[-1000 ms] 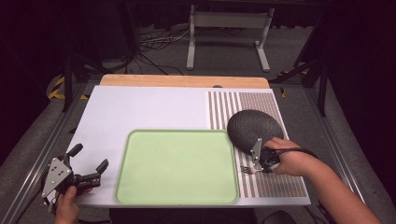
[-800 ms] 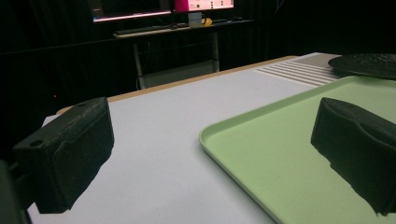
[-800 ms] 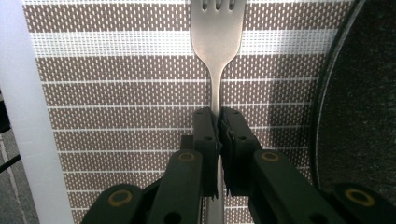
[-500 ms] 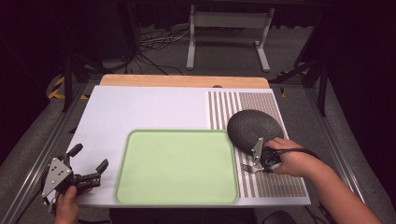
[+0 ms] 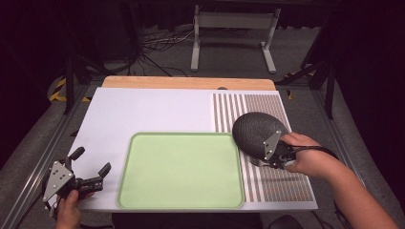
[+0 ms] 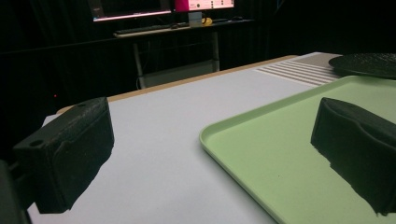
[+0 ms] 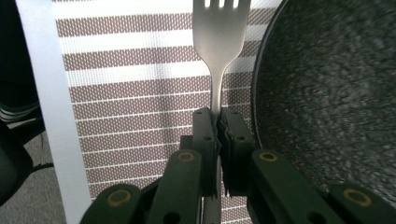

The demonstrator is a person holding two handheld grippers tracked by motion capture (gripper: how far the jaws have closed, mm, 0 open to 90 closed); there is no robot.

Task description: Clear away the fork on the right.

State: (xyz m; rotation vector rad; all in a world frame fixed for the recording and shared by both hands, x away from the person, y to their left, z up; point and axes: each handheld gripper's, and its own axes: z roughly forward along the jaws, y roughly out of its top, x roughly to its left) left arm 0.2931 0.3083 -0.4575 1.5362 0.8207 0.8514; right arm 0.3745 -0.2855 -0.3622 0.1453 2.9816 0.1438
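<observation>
right gripper [image 7: 218, 122]: my jaws clamped tight on the fork [image 7: 220, 42] neck, tines pointing away
fork: held over the striped mat [image 7: 135, 88], just beside the dark speckled plate [image 5: 258, 132]
left gripper [image 5: 90, 168]: my jaws spread wide, nothing between, at the green tray [image 5: 181, 171] near-left corner

Right gripper [image 5: 261, 161] low over striped placemat [image 5: 282, 183], beside dark plate [image 5: 255, 131]. Left gripper [image 5: 90, 167] open near green tray [image 5: 181, 169], apart.
</observation>
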